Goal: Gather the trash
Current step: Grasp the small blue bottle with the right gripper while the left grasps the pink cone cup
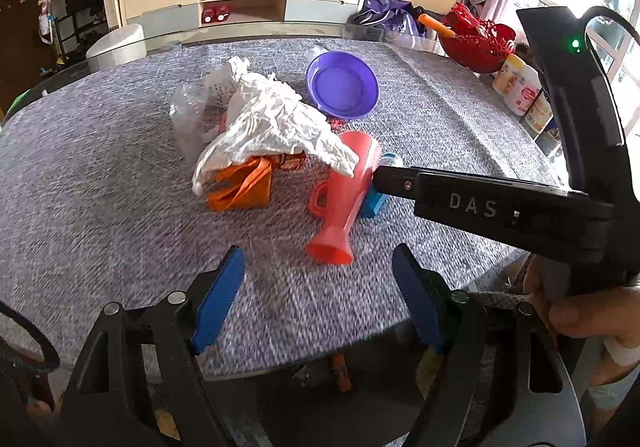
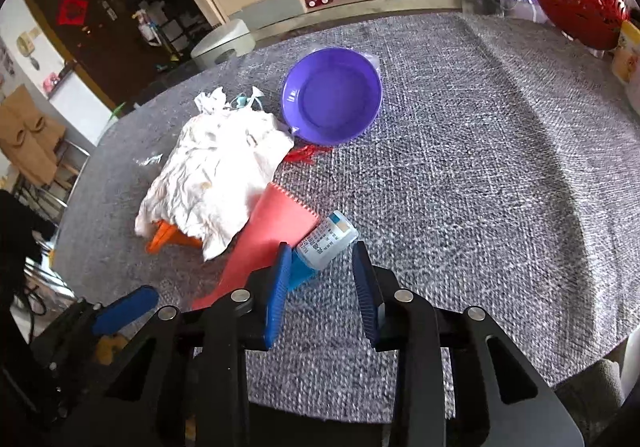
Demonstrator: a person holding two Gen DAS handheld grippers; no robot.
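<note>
Right claw (image 2: 320,283), jaws apart, sits nearest the small white bottle (image 2: 330,239), which lies on the grey table (image 2: 460,187) just ahead between the fingertips, long axis slanting up-right; left claw (image 1: 318,287), also apart, hangs farther back.

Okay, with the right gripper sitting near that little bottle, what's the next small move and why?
Probably ease the right gripper forward and close on the small bottle. Its fingers are open with the bottle lying just ahead between them, beside the pink comb. The left gripper is open over bare tablecloth, farther from any trash.
</note>
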